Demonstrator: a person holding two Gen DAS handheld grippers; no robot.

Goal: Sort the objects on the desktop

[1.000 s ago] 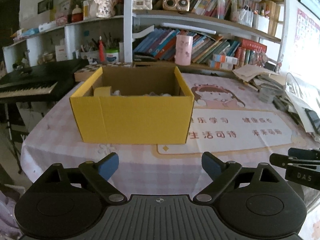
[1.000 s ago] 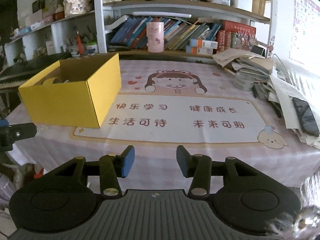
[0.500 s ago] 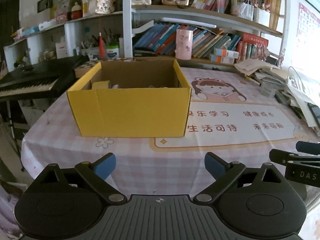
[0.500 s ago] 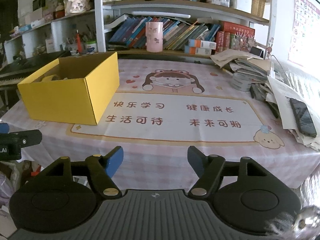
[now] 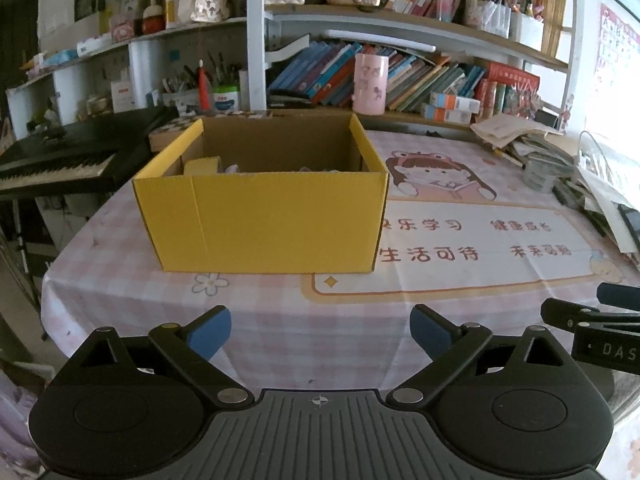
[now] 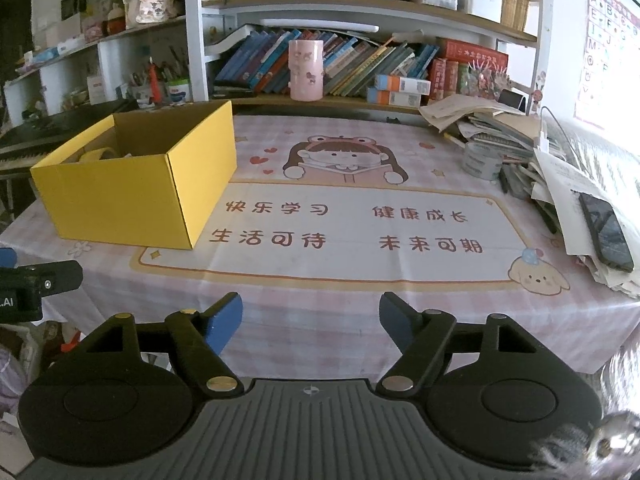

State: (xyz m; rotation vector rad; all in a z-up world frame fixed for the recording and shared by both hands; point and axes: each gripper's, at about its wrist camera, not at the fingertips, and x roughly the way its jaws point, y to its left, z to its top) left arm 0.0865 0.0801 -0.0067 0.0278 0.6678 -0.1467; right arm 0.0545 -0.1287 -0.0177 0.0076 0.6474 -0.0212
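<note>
Cluttered table [image 6: 340, 292], yellow box [image 5: 264, 220], paper pile [image 6: 560, 168].

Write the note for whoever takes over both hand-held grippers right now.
Left hand-held gripper: open wide, empty, held short of the table's near edge.
Right hand-held gripper: jaws opening, nothing between them, also at the near edge.
Yellow box: on the left part of the table, open top, some items already inside; what they are is hard to make out.
Printed mat: nothing lying on it.
Left to do: the paper pile, tape roll and phone sit at the right edge, if those count as sortable.
</note>
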